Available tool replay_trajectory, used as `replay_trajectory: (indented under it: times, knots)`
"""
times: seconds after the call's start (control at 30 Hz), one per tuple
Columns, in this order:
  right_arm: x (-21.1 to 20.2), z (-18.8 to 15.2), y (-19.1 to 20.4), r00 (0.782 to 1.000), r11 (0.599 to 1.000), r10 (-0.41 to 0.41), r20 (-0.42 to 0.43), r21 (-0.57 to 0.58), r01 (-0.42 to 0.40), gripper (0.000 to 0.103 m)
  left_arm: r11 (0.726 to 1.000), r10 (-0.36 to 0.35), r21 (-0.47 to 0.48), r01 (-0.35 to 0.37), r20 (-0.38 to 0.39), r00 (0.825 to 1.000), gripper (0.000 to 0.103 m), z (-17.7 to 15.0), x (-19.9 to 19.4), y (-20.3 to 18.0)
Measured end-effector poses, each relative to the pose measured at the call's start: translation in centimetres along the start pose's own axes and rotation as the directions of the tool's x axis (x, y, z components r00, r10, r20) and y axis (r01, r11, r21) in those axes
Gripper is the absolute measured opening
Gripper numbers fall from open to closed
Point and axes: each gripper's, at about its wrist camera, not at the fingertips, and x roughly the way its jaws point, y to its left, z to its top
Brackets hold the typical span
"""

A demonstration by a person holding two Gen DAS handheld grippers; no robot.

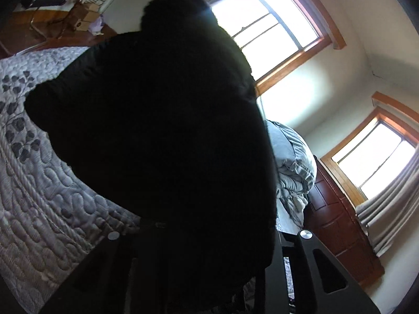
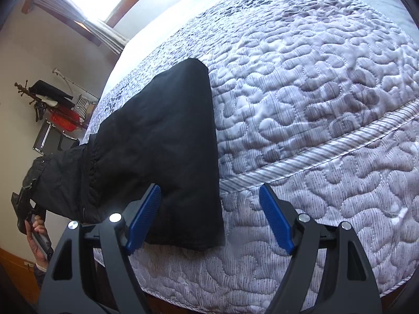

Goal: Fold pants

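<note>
1. While the black pants [image 2: 162, 141] lie across the quilted bedspread [image 2: 314, 104], one end sits flat near the bed's edge and the other end is lifted off that edge at the left.
2. The right gripper [image 2: 209, 219] hovers just above the bedspread at the edge, jaws spread wide, nothing between them; its left blue pad [image 2: 144, 217] is right over the near hem, the right pad over bare quilt.
3. Off the bedspread's side, the left gripper [image 2: 26, 196] has the raised end of the pants clamped, and a hand [image 2: 36, 233] shows on its handle.
4. In the left wrist view, dark cloth [image 1: 157, 130] hangs across the lens, backlit by the windows [image 1: 275, 34], with the bedspread beneath.
5. My read: soft, limp, fairly thick fabric with a little weight. It sags where unsupported and bunches rather than slides on the textured quilt.
6. Best hold, I'd judge, is the near hem corner through both layers, so the fold carries over evenly.
</note>
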Motion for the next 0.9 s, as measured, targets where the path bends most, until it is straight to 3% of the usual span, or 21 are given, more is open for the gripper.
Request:
replay_trajectory:
  times: [0.37,0.6,0.8,0.9]
  knots:
    - [-1.3,-0.2,-0.6,1.000,1.000,-0.004,0.024,0.009,0.004,0.077,0.982,0.012,0.189,0.009,-0.110,0.994,0.029,-2.7,4.4,-6.2]
    - [-2.6,-0.1,-0.9,0.999,1.000,-0.005,0.047,0.017,0.005,0.077,0.935,0.083,0.353,-0.024,-0.152,0.985,0.032,-4.3,7.5,-8.7]
    - [-3.0,0.1,-0.3,0.998,1.000,0.002,0.056,0.009,-0.003,0.077,0.920,0.103,0.391,-0.019,-0.196,0.975,0.034,-5.3,10.3,-8.9]
    - [-3.1,0.2,0.1,0.998,1.000,0.003,0.056,0.000,-0.003,0.077,0.900,0.117,0.436,-0.015,-0.207,0.971,0.041,-4.4,11.3,-9.1]
